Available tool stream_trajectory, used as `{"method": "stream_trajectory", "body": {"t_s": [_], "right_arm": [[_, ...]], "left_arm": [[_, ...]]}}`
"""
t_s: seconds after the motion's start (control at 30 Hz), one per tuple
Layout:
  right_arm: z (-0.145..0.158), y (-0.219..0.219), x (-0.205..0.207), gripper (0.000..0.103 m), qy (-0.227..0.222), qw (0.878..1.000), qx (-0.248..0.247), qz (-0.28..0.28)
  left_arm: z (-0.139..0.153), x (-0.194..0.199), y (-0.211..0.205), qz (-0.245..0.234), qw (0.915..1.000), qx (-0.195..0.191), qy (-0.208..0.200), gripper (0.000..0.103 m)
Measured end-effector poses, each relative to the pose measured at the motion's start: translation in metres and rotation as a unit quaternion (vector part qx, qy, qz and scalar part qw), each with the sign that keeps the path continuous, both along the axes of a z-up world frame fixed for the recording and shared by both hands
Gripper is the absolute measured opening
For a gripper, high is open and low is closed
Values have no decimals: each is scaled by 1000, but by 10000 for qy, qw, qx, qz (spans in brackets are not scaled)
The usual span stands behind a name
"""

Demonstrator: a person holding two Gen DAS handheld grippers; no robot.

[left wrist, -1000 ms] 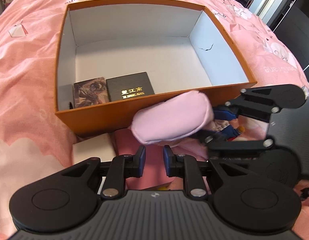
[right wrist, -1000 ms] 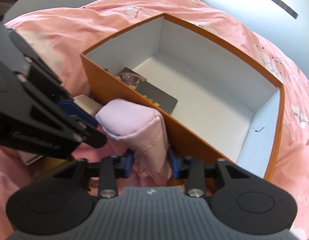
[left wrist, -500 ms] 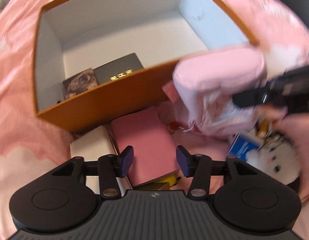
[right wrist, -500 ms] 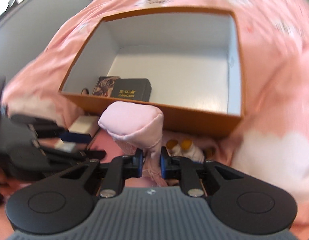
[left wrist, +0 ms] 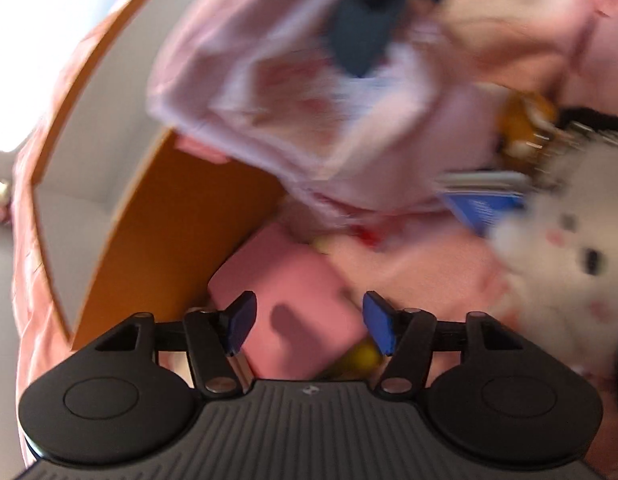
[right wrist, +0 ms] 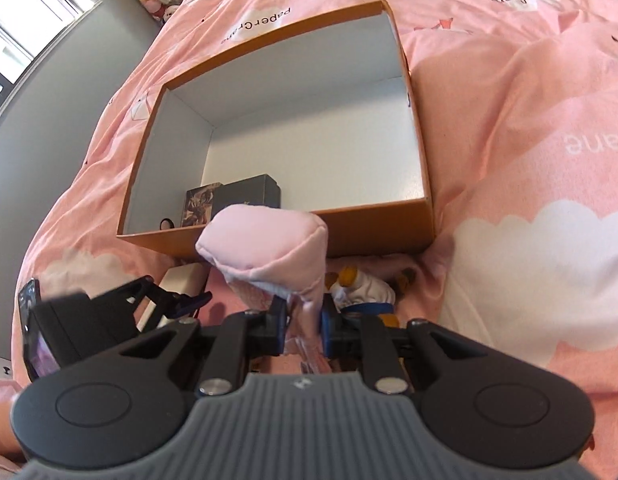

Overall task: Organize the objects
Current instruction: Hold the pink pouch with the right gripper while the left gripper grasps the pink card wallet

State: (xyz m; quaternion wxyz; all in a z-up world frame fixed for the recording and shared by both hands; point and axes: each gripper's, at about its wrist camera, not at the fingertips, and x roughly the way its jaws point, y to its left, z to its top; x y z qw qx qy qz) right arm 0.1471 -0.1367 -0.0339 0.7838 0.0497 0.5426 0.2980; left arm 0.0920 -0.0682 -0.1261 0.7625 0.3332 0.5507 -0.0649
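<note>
Right wrist view, right gripper (right wrist: 303, 330) clamped on pink pouch (right wrist: 265, 248) raised before orange box (right wrist: 373, 232), black case (right wrist: 251, 196) inside near left corner; left gripper (left wrist: 307, 326) just opening, spread wide over pink notebook (left wrist: 293, 304), nothing pinched.

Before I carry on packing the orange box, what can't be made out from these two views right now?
- Left wrist view: motion blur smears the pink pouch, white plush toy and blue item; details unreadable.
- Right wrist view: the pink pouch, clamped in the right hand-held gripper, covers the orange box front wall and part of the dark box inside.
- Small round object in the box corner: too small to identify.
- Figurine: half hidden behind the pouch.
</note>
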Motion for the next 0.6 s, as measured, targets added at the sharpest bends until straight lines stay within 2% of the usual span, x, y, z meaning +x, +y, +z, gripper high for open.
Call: {"method": "stream_trajectory", "body": {"t_s": [0.1, 0.2, 0.3, 0.37, 0.4, 0.57, 0.6], "right_arm": [[-1, -4, 2, 17, 71, 10000, 21, -13], [-2, -6, 4, 17, 106, 9999, 42, -15], [-4, -6, 6, 17, 119, 9999, 49, -12], [-4, -5, 6, 18, 121, 9999, 47, 0], [-5, -5, 6, 18, 122, 9999, 43, 7], [-5, -6, 6, 18, 109, 9999, 32, 7], [-5, -5, 6, 18, 106, 9999, 27, 8]], "left_arm": [[-4, -4, -3, -16, 9997, 256, -50, 71], [-15, -2, -1, 61, 9989, 440, 175, 71], [-32, -8, -9, -196, 9954, 917, 176, 70], [-37, -10, -12, -327, 9936, 1074, 105, 69], [-36, -10, -11, -333, 9938, 1061, 88, 67], [-4, -20, -2, -186, 9983, 526, -187, 34], [6, -22, 2, -110, 9988, 401, -277, 32]]}}
